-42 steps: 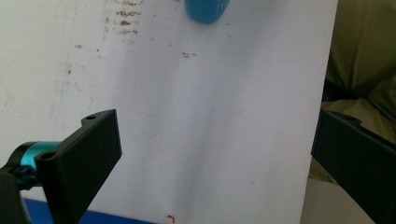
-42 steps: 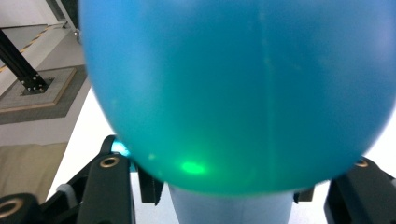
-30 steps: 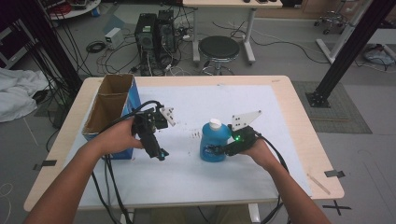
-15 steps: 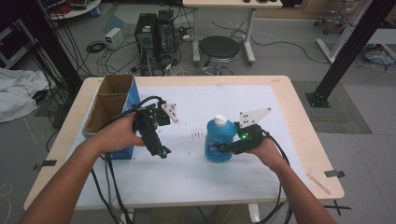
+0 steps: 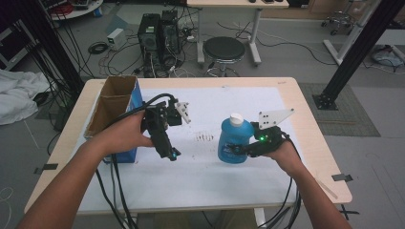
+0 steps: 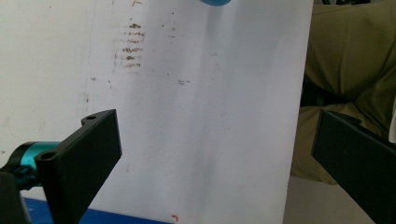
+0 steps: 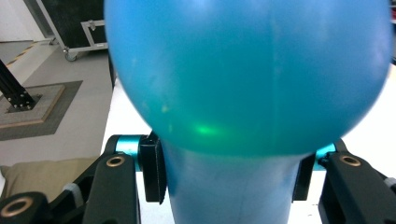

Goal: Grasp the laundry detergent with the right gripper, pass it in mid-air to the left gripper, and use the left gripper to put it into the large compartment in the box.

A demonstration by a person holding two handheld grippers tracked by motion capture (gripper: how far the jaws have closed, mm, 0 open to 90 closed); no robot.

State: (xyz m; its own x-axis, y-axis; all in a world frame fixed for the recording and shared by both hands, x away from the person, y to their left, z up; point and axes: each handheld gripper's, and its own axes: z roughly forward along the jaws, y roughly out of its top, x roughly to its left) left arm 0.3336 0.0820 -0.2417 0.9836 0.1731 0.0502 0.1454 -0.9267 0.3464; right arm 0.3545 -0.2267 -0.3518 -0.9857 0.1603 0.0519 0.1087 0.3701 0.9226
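A blue bottle (image 5: pixel 236 134) with a white cap hangs upright over the white mat (image 5: pixel 191 181), right of centre. My right gripper (image 5: pixel 232 149) is shut on its lower body from the right. In the right gripper view the bottle (image 7: pixel 247 74) bulges above the pads (image 7: pixel 152 170), which press its narrower part on both sides, so my right gripper (image 7: pixel 229 179) holds it firmly. My left gripper (image 5: pixel 170 153) points down over the mat, left of the bottle. In the left gripper view my left gripper (image 6: pixel 215 158) stands wide open with nothing between its jaws.
An open cardboard box (image 5: pixel 111 109) with a blue side stands at the table's left edge, beside my left hand. Dark smudges (image 5: pixel 205 137) mark the mat between the grippers. Cables trail from both grippers over the front edge. A stool and computer towers stand beyond the table.
The right gripper has lifted the blue bottle and carried it a little to the right. The left gripper has also risen slightly, still open.
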